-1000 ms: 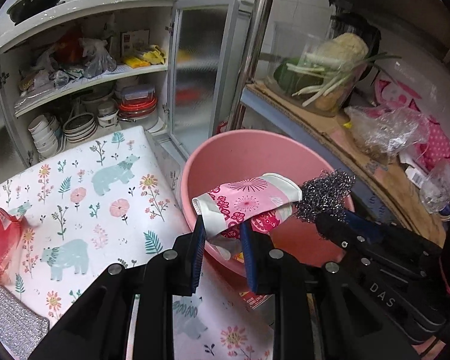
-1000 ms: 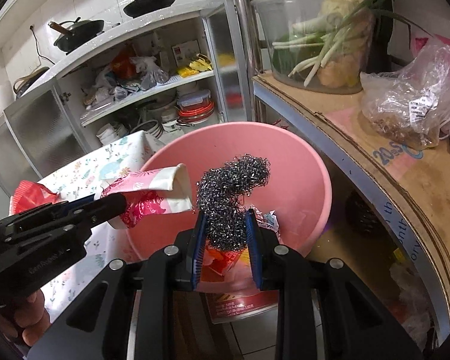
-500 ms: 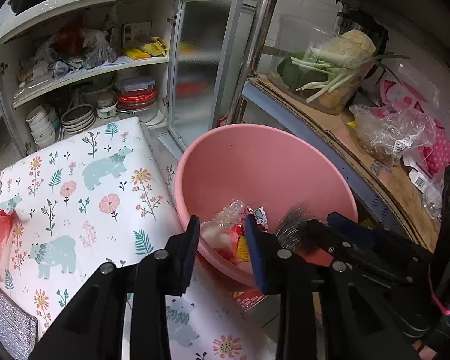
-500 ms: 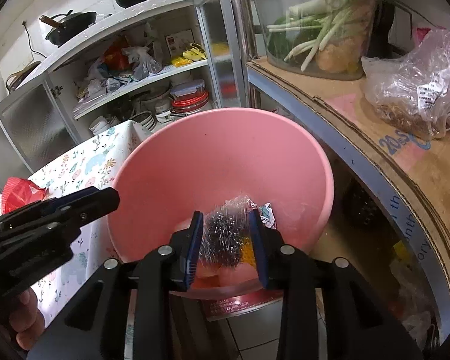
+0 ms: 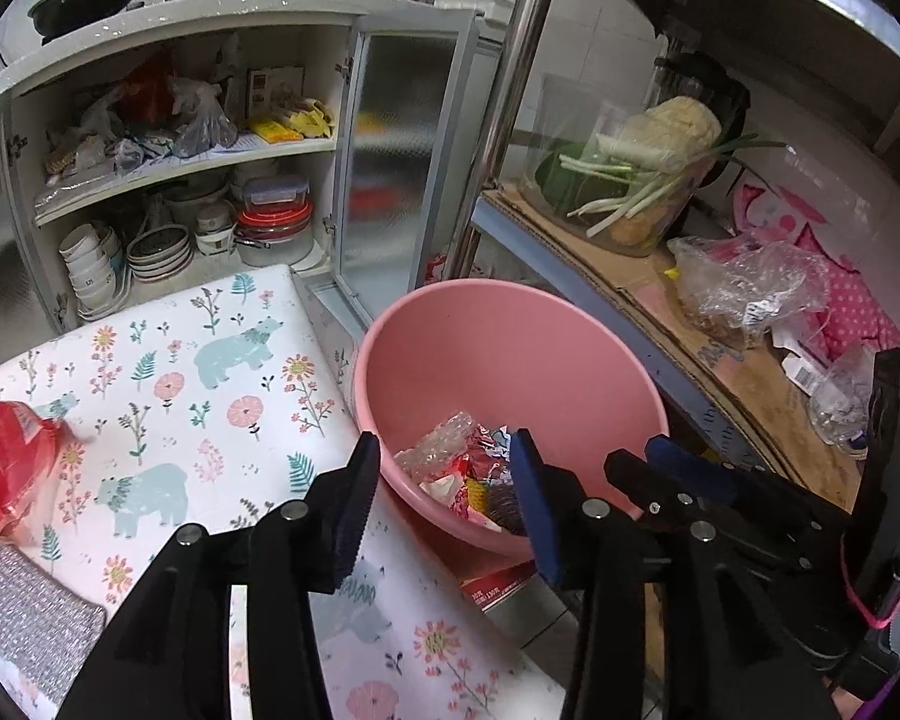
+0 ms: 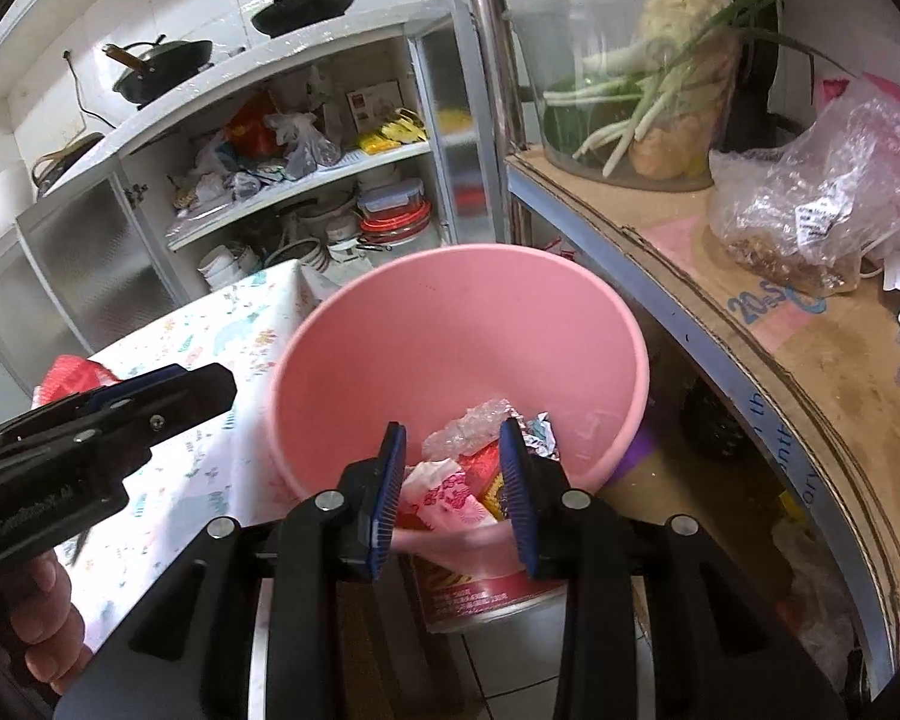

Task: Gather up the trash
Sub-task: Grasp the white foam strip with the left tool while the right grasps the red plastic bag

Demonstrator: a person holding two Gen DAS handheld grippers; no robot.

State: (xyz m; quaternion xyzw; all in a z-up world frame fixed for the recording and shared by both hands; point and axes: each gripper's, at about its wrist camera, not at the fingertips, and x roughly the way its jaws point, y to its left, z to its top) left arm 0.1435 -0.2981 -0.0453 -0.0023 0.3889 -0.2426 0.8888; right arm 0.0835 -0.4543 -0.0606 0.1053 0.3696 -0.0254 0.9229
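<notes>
Left tool (image 5: 444, 474) has just been opening: blue pads well apart, nothing between them, poised over the near rim of the pink basin (image 5: 510, 348). Right tool (image 6: 453, 480) is also parted and empty, above the same basin's near edge; its opening barely changed in the last moment. Trash pile (image 6: 480, 468) lies at the basin bottom: pink-patterned wrapper (image 6: 450, 501), crinkled clear plastic (image 5: 435, 450), foil scraps, and a dark steel scourer (image 5: 504, 507) partly hidden behind the left tool's right finger. Basin sits on a red-labelled can (image 6: 480, 591) on the tiled floor, between the floral tabletop (image 5: 168, 384) and a cardboard-lined shelf (image 6: 780, 324). On the tabletop: red mesh bag (image 5: 6, 462) at the left edge, silver scrub pad (image 5: 27, 618) near the corner. Shelf carries a clear container of scallions (image 5: 624, 180) and a plastic bag (image 6: 810, 204). Open cupboard (image 5: 198, 180) behind, stacked with bowls. A hand (image 6: 42, 618) grips the left tool's handle in the right wrist view.
</notes>
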